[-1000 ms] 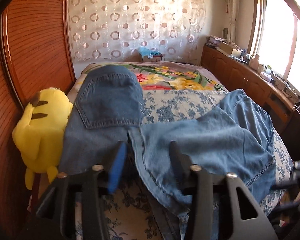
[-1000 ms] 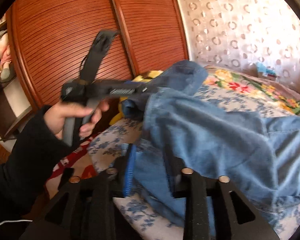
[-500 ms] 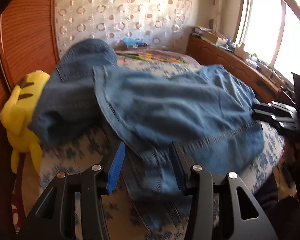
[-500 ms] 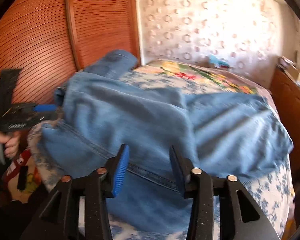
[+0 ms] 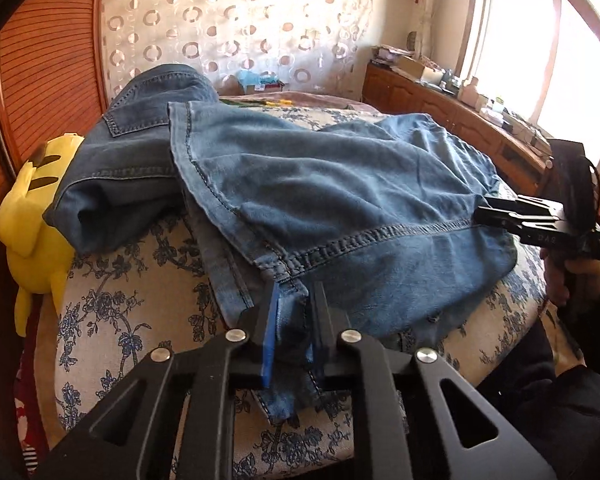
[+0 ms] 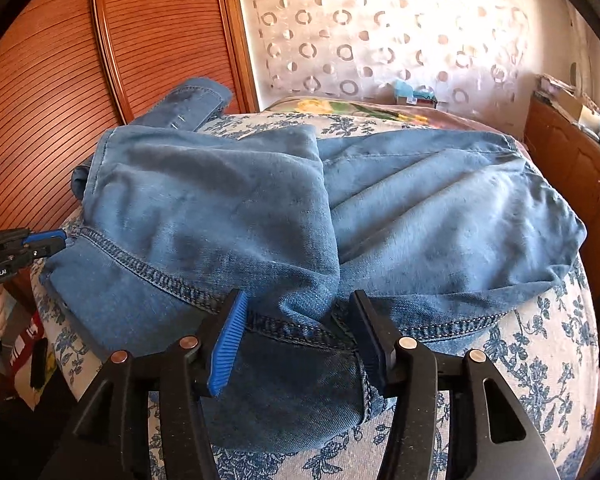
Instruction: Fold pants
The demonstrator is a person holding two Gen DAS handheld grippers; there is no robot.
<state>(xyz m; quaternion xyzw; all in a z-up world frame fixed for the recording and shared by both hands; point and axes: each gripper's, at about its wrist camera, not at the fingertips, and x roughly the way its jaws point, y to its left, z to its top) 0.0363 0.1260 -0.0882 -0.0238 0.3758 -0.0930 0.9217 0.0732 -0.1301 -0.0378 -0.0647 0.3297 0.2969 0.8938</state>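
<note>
Blue jeans (image 5: 340, 200) lie folded over on the bed, one leg doubled across the other, the waist and back pocket at the far left. My left gripper (image 5: 294, 320) sits at the near hem with its jaws closing, and denim is pinched between the blue pad and the black finger. In the right wrist view the jeans (image 6: 260, 208) spread below my right gripper (image 6: 298, 336). Its jaws are opening and stand wide, with a bunched fold between them that the pads do not press. Each gripper shows in the other's view: right (image 5: 484, 216), left (image 6: 58, 242).
The bed has a blue floral cover (image 5: 132, 312). A yellow plush toy (image 5: 36, 216) leans at its left edge against reddish wooden sliding doors (image 6: 60, 60). A wooden cabinet (image 5: 440, 108) with clutter runs under the window on the right. A person's hand (image 5: 560, 280) holds the right gripper.
The jeans were carried over and down and now lie folded on the bed. Both grippers sank toward the near edge. The left jaws narrowed onto the hem; the right jaws spread wider.
</note>
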